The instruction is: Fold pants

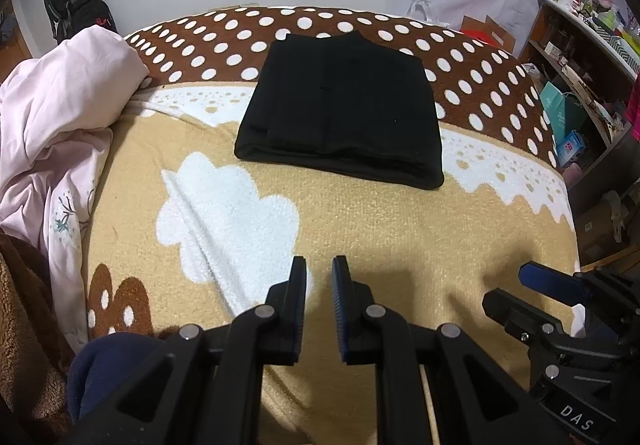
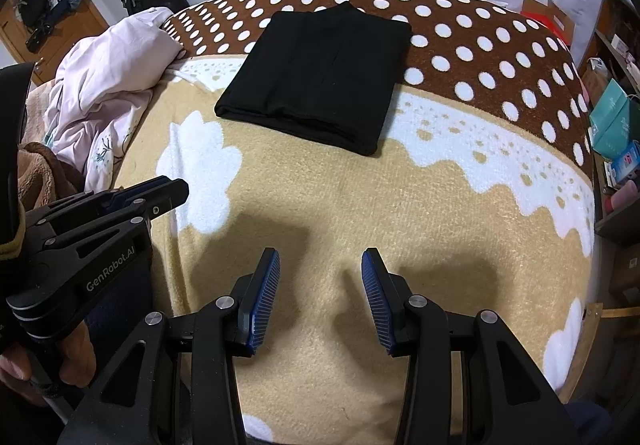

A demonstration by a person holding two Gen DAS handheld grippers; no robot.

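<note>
Already the black pants (image 1: 340,109) are lying as a compact folded rectangle on the bed's blanket (image 1: 360,229), straddling the line where the tan part meets the brown polka-dot band. They're sitting straight ahead of both tools and well apart from them, with nothing in between but bare blanket.

You're holding the left tool (image 1: 320,277) low at the near edge, its fingers nearly together with only a narrow gap, gripping nothing. You're holding the right tool (image 2: 320,265) beside it with its fingers spread wide, also gripping nothing. Neither is touching the cloth.

The bundle's thick folded edge is facing you, running left to right and tilting a little in the right wrist view; the stack is reaching away toward the wall. From the left view it's sitting dead centre, from the right view slightly left of centre, so neither tool is clearly nearer.

The fold is looking finished, judging by the stacked layers. Any last tidy-up would mean reaching forward over open blanket. The crumpled pink duvet (image 1: 60,117) is crowding the left side; the bed's right edge is dropping off toward the shelves (image 1: 580,57).
</note>
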